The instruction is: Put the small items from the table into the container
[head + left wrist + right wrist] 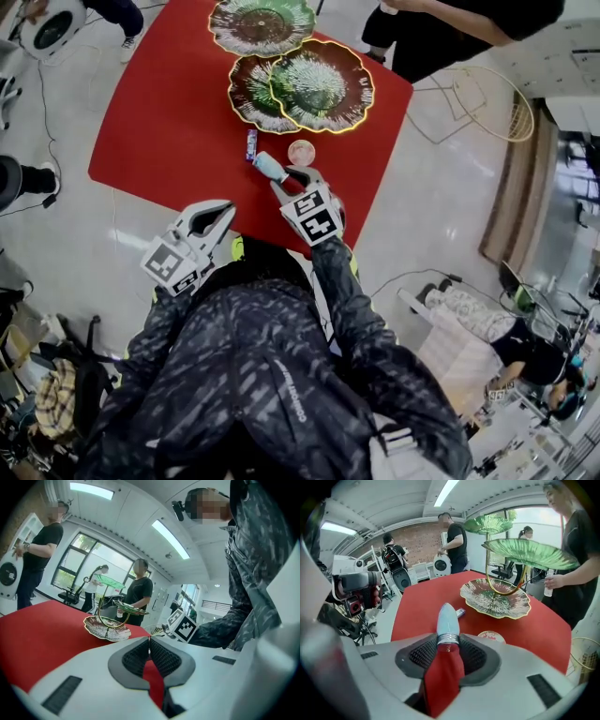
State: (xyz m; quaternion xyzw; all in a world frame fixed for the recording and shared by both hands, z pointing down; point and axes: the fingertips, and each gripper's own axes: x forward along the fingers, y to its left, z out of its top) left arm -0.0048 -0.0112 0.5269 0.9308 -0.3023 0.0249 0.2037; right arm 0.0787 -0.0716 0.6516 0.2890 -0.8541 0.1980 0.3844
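Note:
My right gripper [281,178] [448,641] is shut on a light-blue bullet-shaped tube [270,167] [447,620] with a silver band, held a little above the red table [169,122]. The tube's tip sticks out past the pads. Beyond it on the cloth lie a small purple wrapped item [251,143] [460,613] and a round pinkish disc [301,152] [491,636]. The container, a tiered stand of leaf-shaped dishes [321,86] [496,597] [107,627], stands at the table's far side. My left gripper [220,211] [149,641] is shut and empty at the near table edge.
A person in black [441,28] stands right behind the stand, at the table's far right corner. A wire basket [487,103] sits on the floor to the right, and a white fan [52,23] at the far left. Other people stand around the room.

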